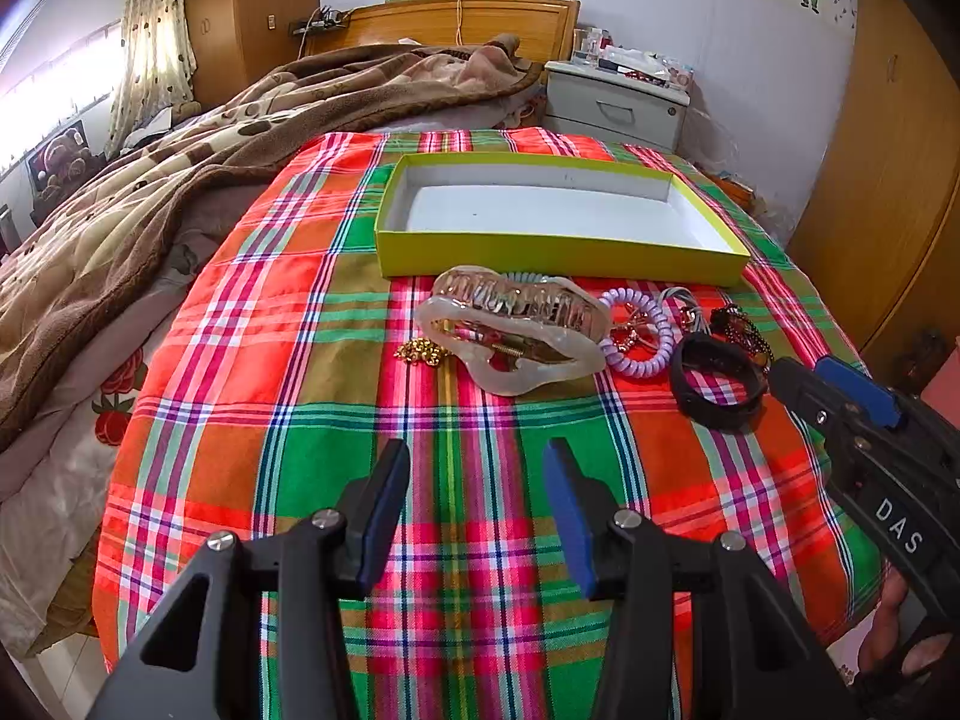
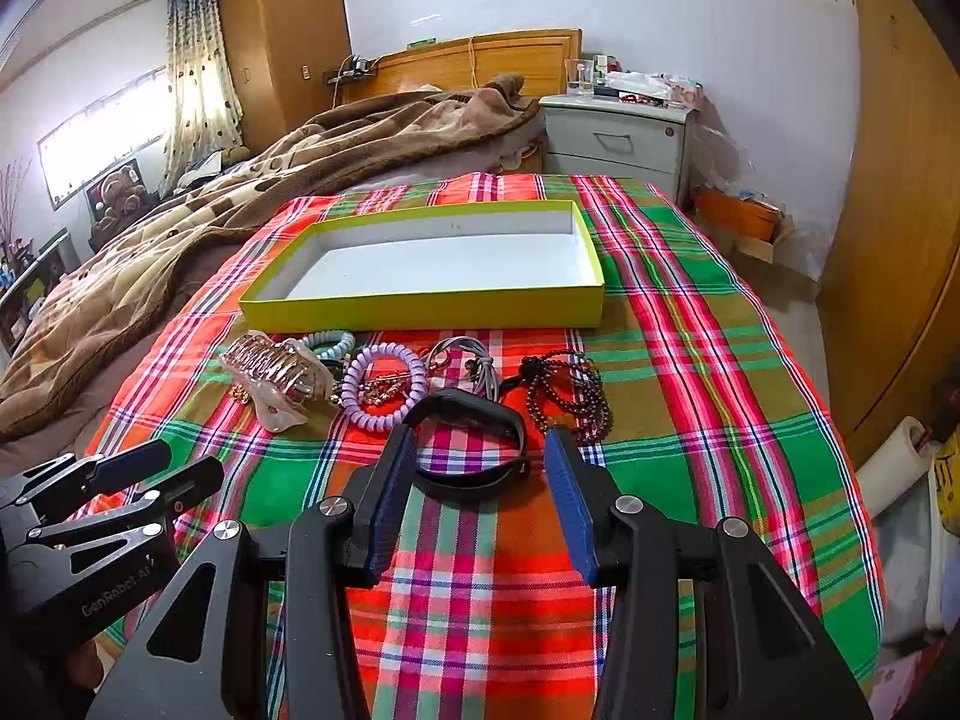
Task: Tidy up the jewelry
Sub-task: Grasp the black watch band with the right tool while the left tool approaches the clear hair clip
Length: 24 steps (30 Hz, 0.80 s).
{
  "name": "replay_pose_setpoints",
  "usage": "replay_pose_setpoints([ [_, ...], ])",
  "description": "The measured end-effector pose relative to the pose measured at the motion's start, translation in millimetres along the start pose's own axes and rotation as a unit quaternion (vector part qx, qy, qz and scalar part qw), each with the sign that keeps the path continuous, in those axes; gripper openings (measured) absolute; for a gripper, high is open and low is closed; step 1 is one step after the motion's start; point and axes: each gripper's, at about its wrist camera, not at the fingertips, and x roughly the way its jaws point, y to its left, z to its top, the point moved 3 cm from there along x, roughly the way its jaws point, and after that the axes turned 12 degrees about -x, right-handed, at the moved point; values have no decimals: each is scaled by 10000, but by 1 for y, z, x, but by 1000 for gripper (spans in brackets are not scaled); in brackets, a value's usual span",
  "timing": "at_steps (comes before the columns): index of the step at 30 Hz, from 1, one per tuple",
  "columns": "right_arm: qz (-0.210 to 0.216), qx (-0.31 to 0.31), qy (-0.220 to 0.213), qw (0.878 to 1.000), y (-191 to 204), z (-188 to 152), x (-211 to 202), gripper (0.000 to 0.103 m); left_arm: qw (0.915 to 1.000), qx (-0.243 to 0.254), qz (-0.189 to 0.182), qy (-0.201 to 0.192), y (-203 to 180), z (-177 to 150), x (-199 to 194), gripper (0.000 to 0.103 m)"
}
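A plaid cloth carries the yellow box and jewelry pile.

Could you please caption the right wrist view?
Open right hand-held gripper poised over black bracelet, empty yellow box beyond.

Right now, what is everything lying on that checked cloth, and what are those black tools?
Shallow yellow cardboard box: one, white inside, empty, far end of plaid cloth.
Clear plastic hair claw: one, left of the row.
Lilac coil hair tie: one, middle.
Black wristband: one, nearest.
Dark bead strands: a bunch, right.
Left gripper: black with blue fingers, open, empty.
Right gripper: open, empty, fingers either side of wristband.
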Motion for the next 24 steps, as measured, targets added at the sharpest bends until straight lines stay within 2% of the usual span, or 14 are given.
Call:
replay_pose_setpoints([
  [5,51,141,103,9998,-7,-3,8,45,9989,-148,-425,160,9,7,3,48],
  [10,67,275,223,9993,-16,-4,18,45,9967,-317,-632,389,21,18,11,48],
  [16,304,316,391,9983,-16,-4,28,45,9935,-381,-942,517,22,28,12,48],
  [23,354,427,592,9967,-18,-7,40,45,9946,-287,-886,457,23,41,16,48],
  [24,356,444,582,9967,-20,-6,40,40,9944,-304,-885,486,24,42,17,48],
])
